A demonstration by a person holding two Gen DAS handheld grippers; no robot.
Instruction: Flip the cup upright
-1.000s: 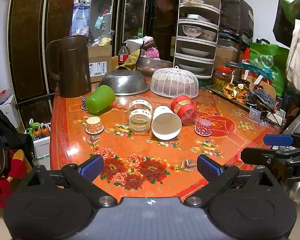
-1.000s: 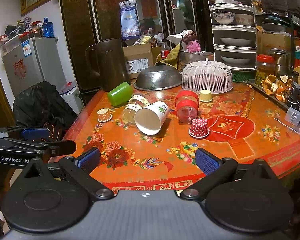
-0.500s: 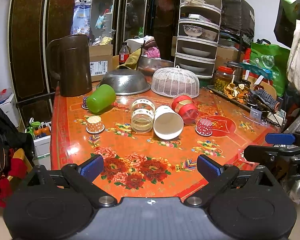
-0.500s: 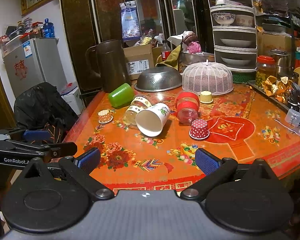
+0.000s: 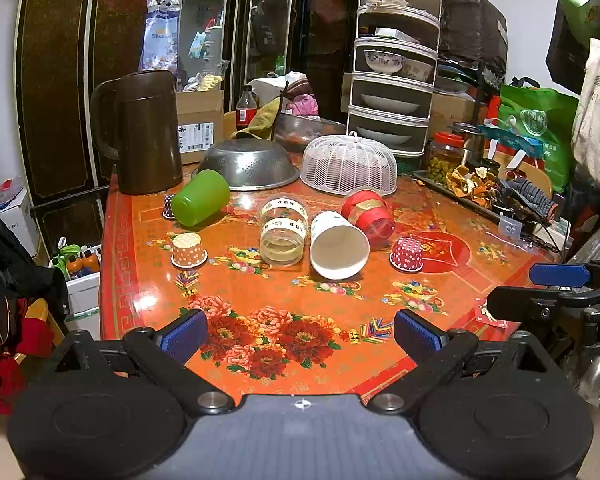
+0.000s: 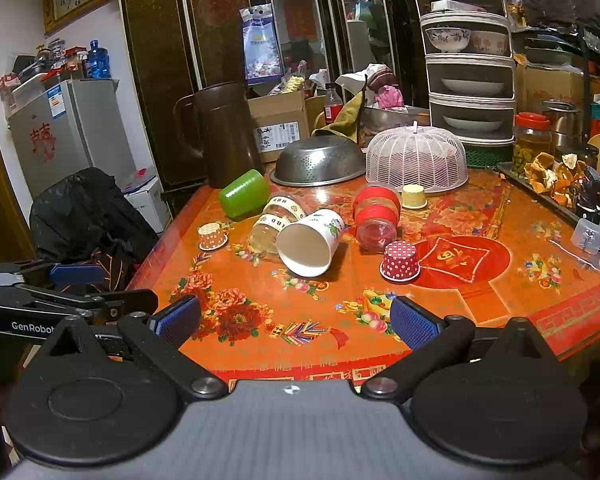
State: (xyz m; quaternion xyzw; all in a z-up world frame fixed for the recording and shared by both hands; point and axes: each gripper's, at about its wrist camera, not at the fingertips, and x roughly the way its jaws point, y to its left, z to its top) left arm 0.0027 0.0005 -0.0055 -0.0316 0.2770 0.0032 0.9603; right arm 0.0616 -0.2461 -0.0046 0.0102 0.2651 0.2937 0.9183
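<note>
a crowded room, dark mirrored cupboards behind, and a glossy orange floral table (image 5: 148,292) loaded with kitchenware. take the overturned steel colander (image 5: 247,164) as the landmark: in front of it several cups lie on their sides — a green cup (image 5: 199,203) just to its left-front, then a clear banded cup (image 5: 282,230), a white paper cup (image 5: 338,245) touching it with its mouth toward the cameras, and a red cup (image 5: 369,213) close behind that. the left gripper (image 5: 300,330) and the right gripper (image 6: 296,320) both hang at the near table edge, well short of the cups, fingers spread wide and holding nothing. my guess is the white cup comes first: approach from the side, pinch one wall near the rim lightly so the paper doesn't crush, then rotate it onto its base clear of its neighbours.
</note>
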